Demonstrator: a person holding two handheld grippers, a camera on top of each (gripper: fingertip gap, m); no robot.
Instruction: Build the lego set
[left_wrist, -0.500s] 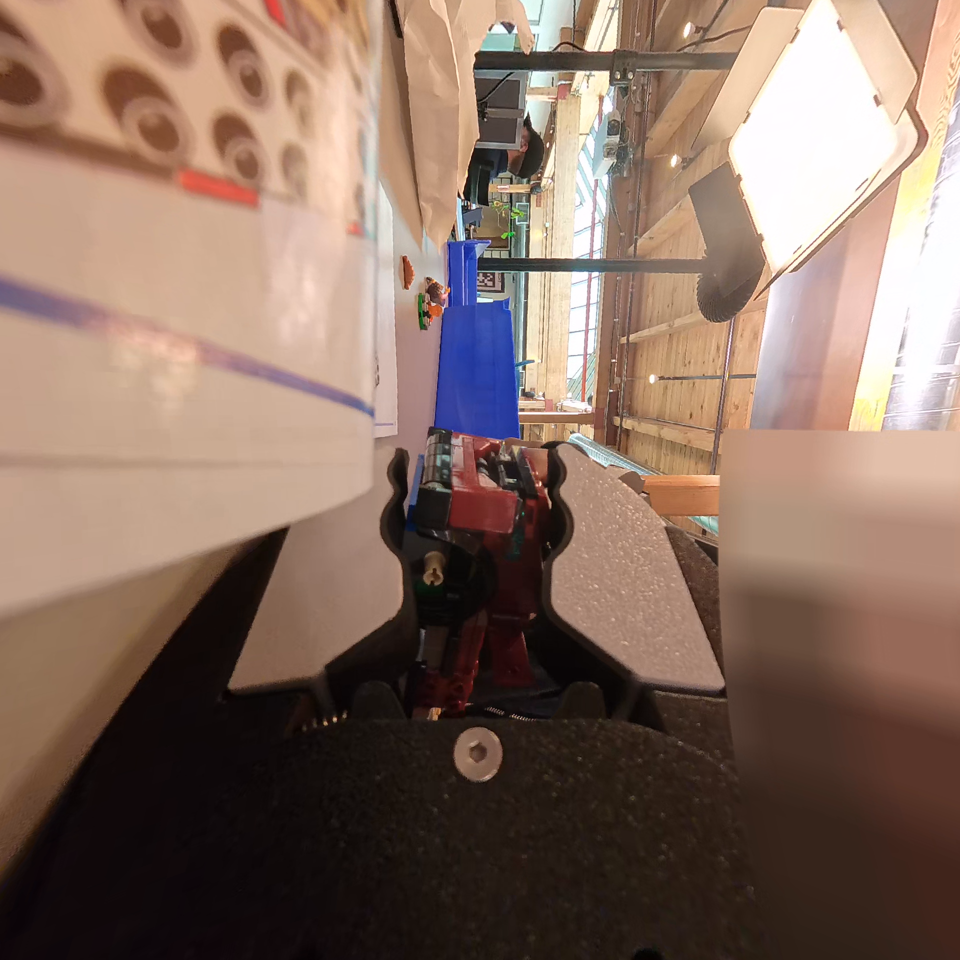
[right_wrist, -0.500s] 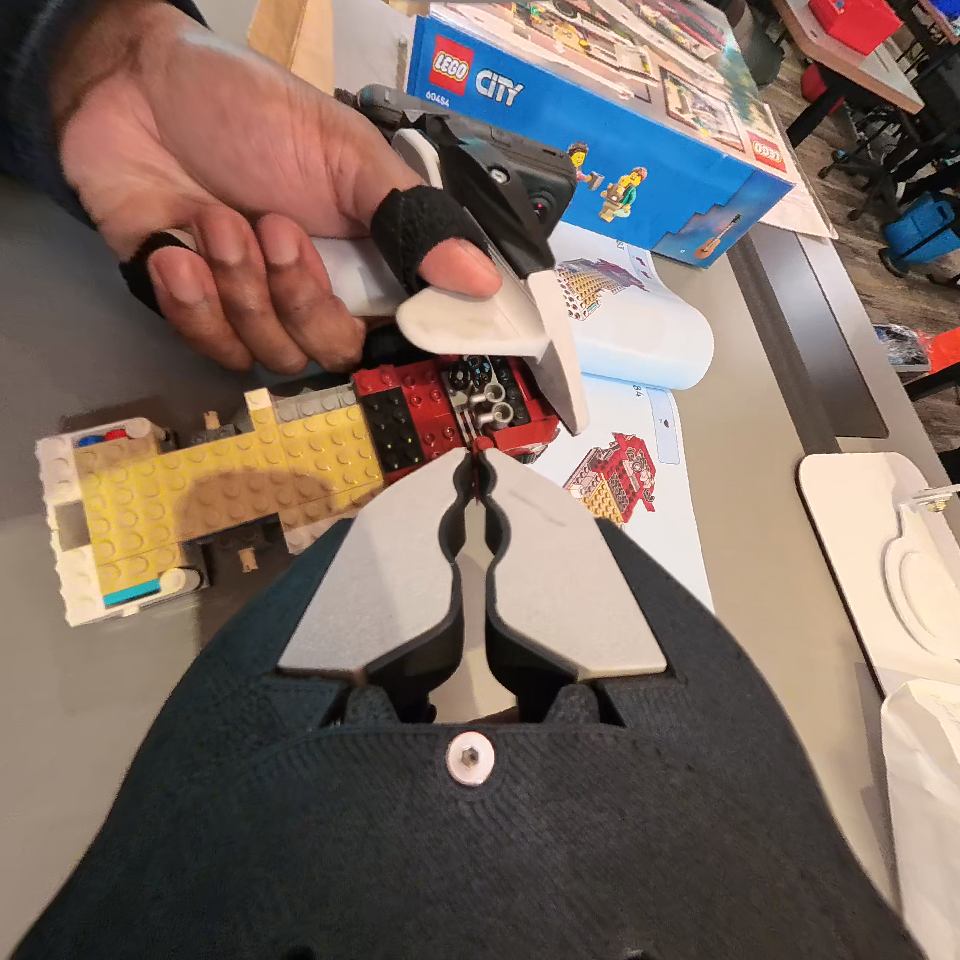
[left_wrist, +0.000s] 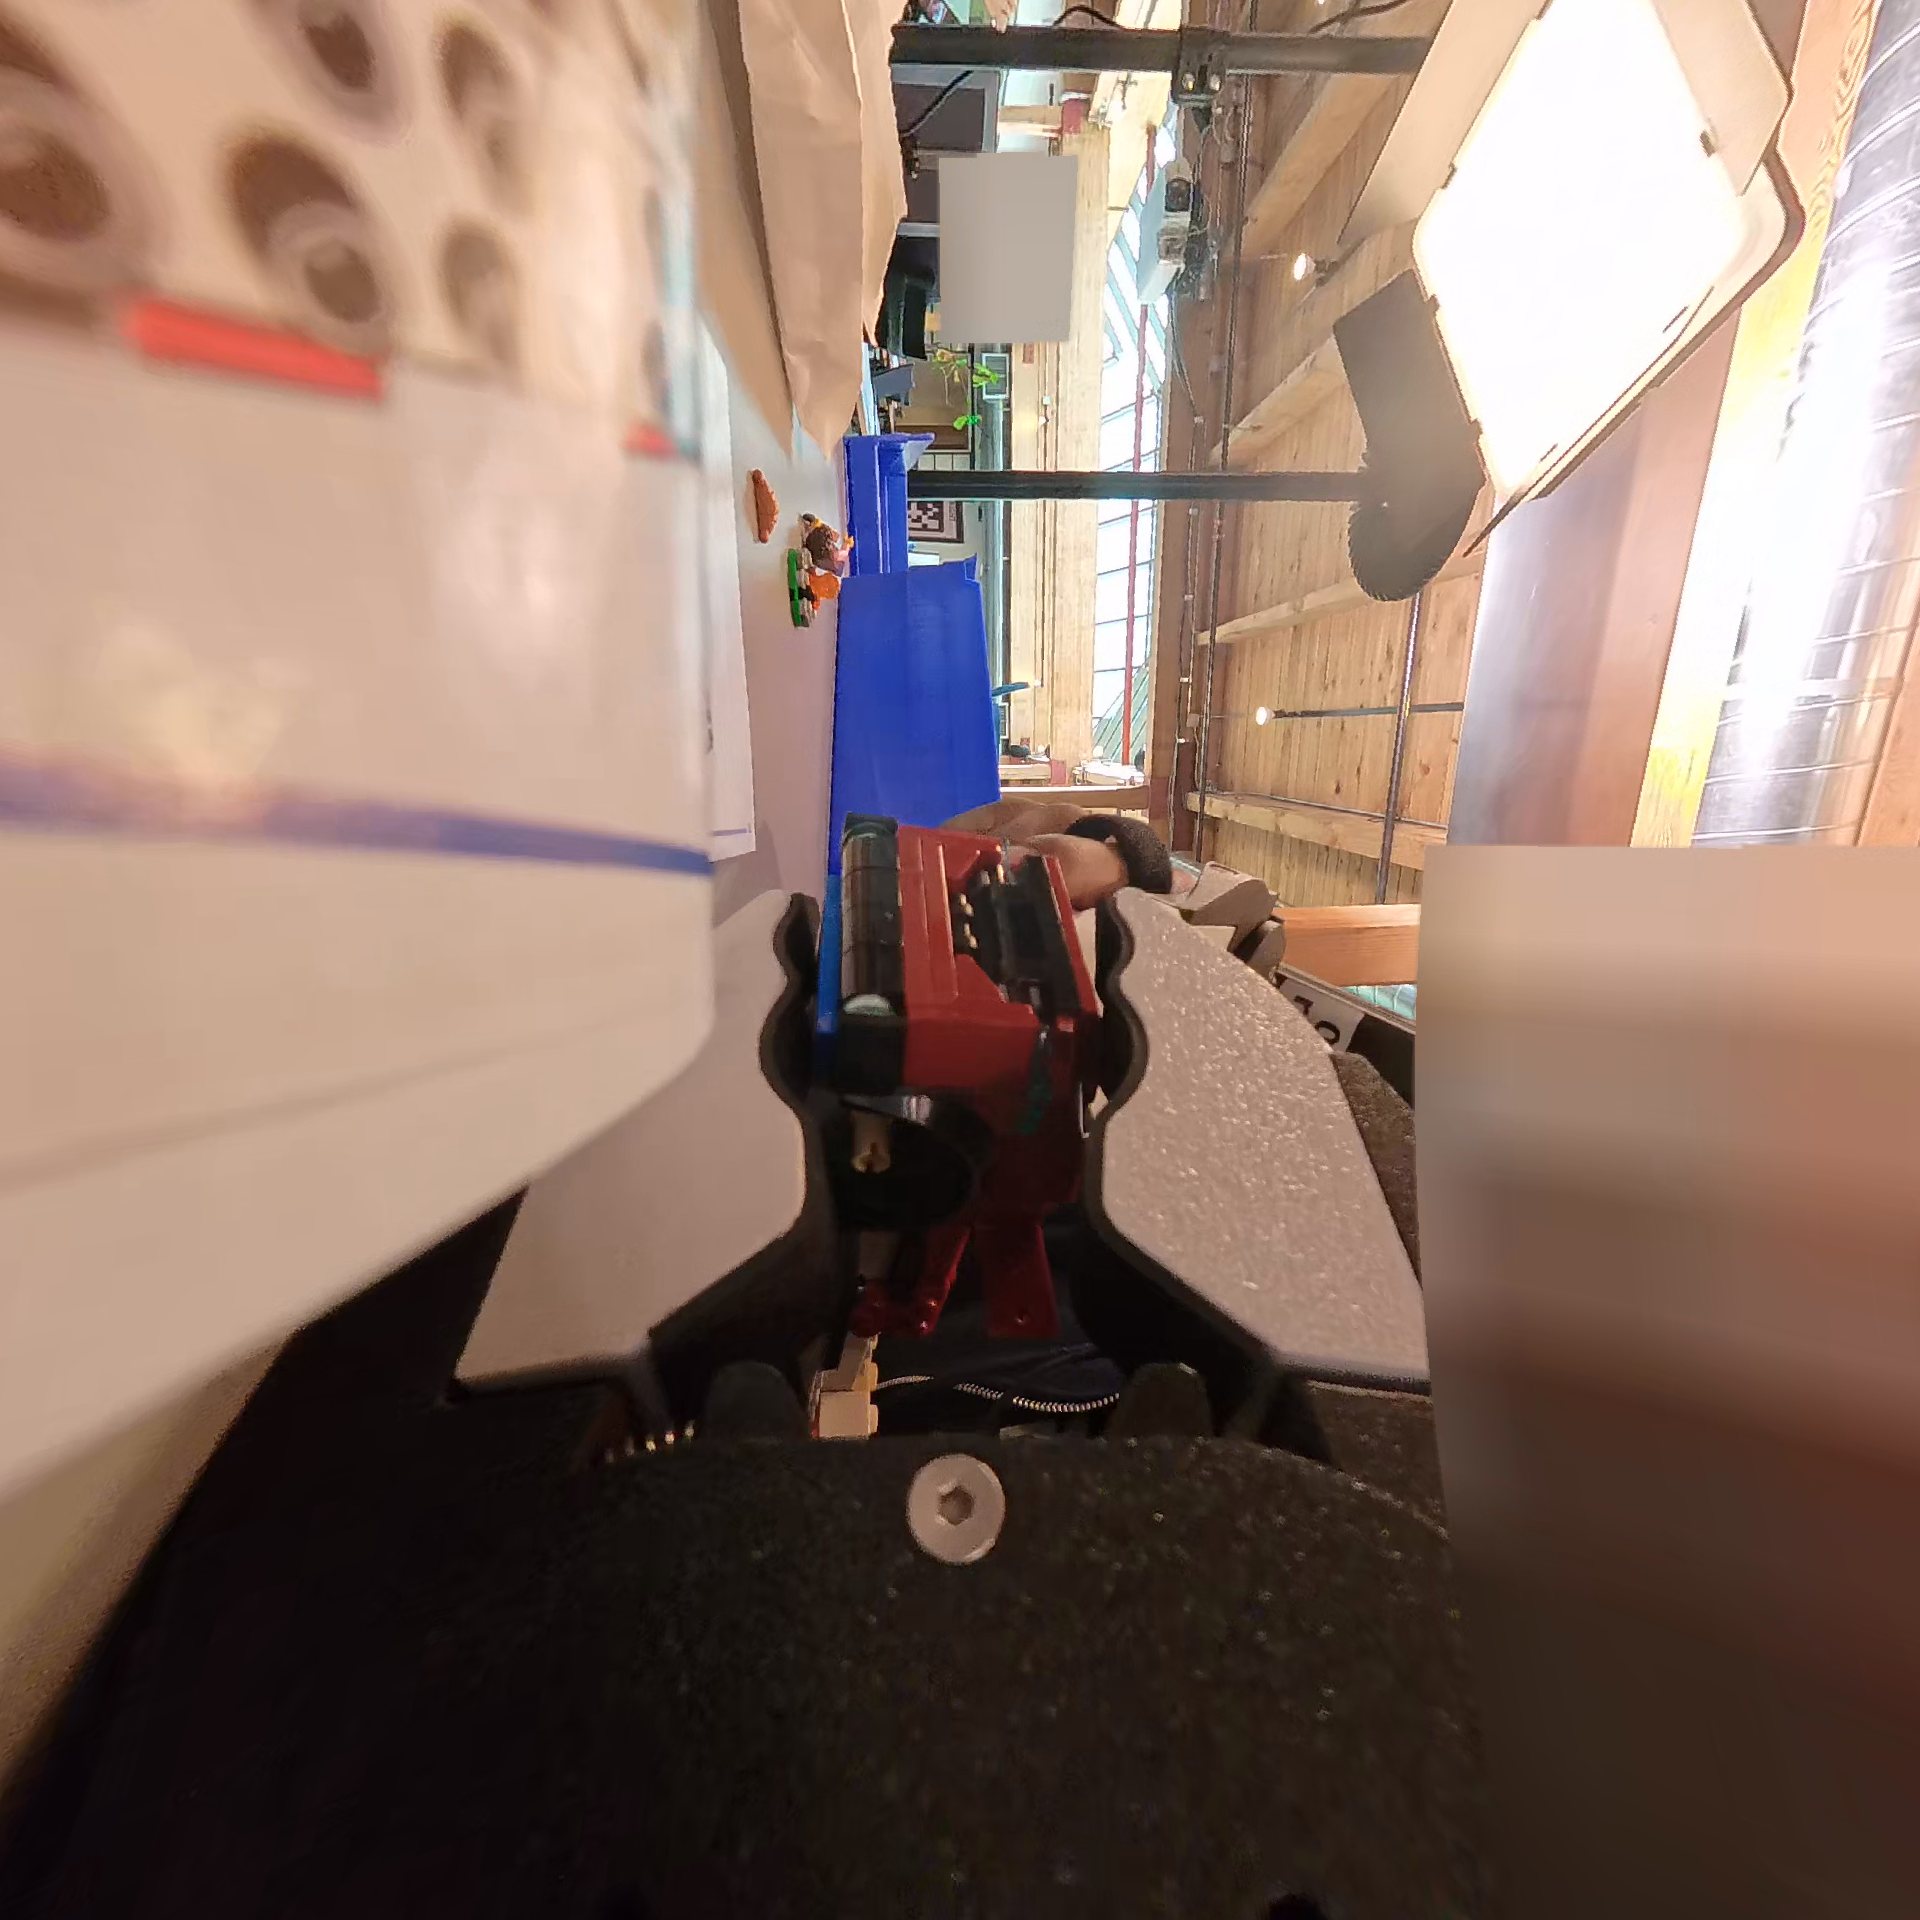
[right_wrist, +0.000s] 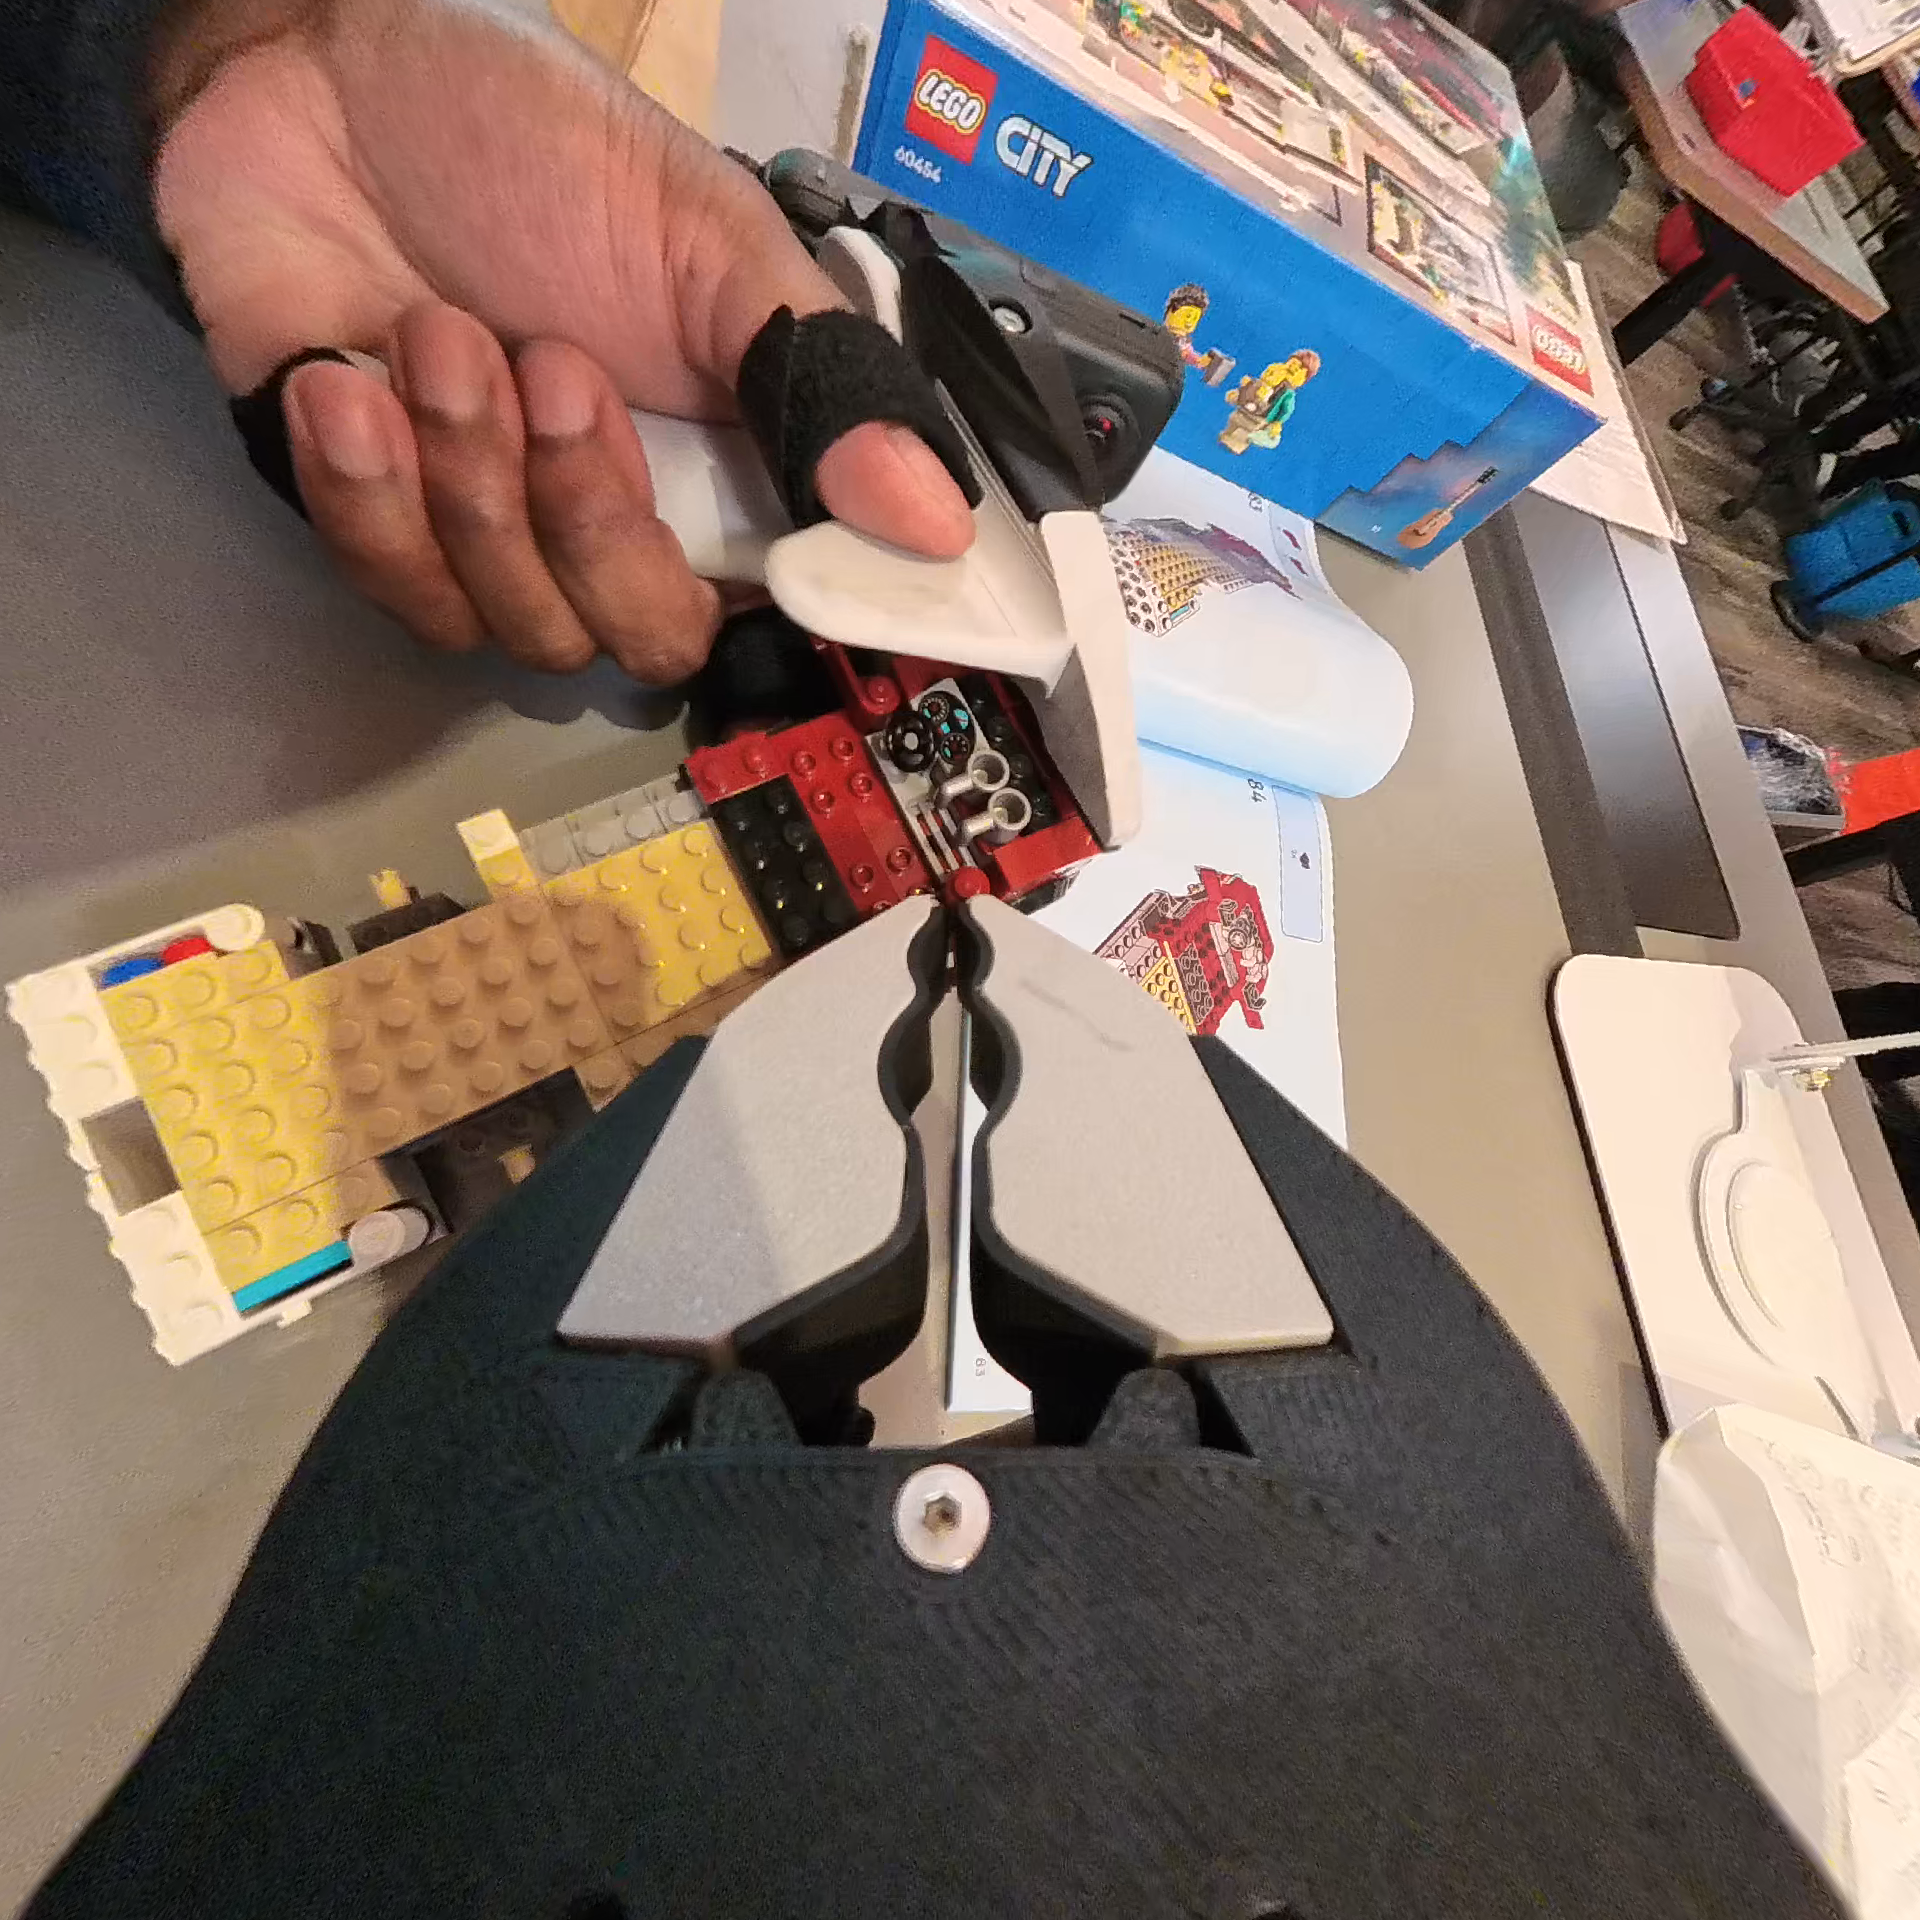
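Observation:
A brick truck with a yellow and tan body (right_wrist: 416, 1039) and a dark red cab (right_wrist: 831, 790) lies on the grey table (right_wrist: 156, 623). My left gripper (left_wrist: 956, 925) is shut on the red cab (left_wrist: 966, 987), one pad on each side. In the right wrist view a hand (right_wrist: 468, 312) holds that gripper, and its white finger (right_wrist: 1091, 665) lies against the cab's front. My right gripper (right_wrist: 951, 909) is shut on a small red round piece (right_wrist: 964, 883), which touches the cab's near edge.
An open instruction booklet (right_wrist: 1247, 665) lies under and beyond the cab; it fills the left of the left wrist view (left_wrist: 312, 623). A blue toy box (right_wrist: 1247, 260) lies behind it. A white tray (right_wrist: 1714, 1143) is at the right. A blue bin (left_wrist: 914, 675) stands farther off. The grippers are tip to tip, or close to it.
The left gripper has turned the cab slightly in its grasp view, and the other hand's thumb now shows behind the cab. The right gripper stays shut at the cab's edge.

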